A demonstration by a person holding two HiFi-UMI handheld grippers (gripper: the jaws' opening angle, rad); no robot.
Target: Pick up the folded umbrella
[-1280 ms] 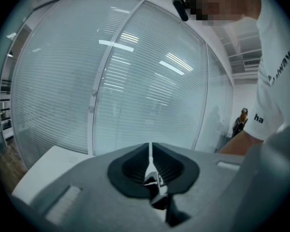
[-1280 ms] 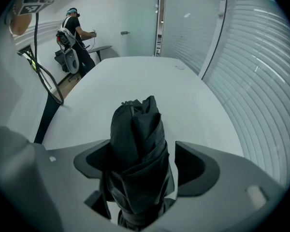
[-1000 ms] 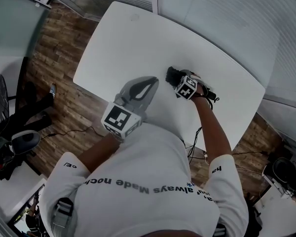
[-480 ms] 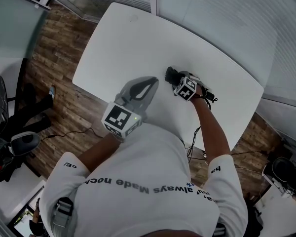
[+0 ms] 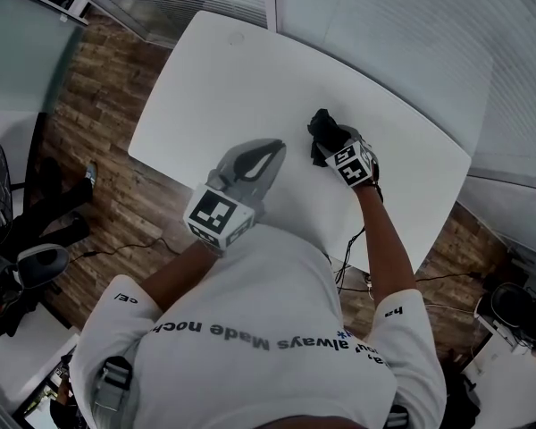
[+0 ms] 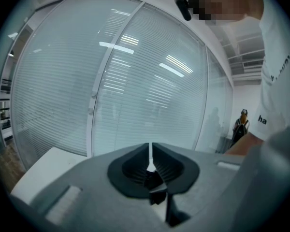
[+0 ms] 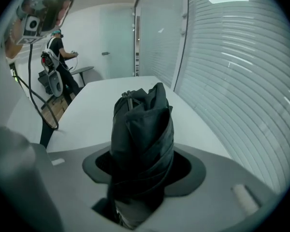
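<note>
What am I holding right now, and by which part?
The right gripper holds the folded umbrella around its wrapped canopy, one end poking past the jaws, which have just been closing on it. The left gripper is shut and empty.

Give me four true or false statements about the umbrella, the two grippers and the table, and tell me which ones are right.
1. The right gripper holds nothing. False: its fingers have just been closing and clamp the folded umbrella.
2. The left gripper has its fingers together with nothing between them. True.
3. The folded umbrella is bright red. False: it is black.
4. The table is white. True.
</note>
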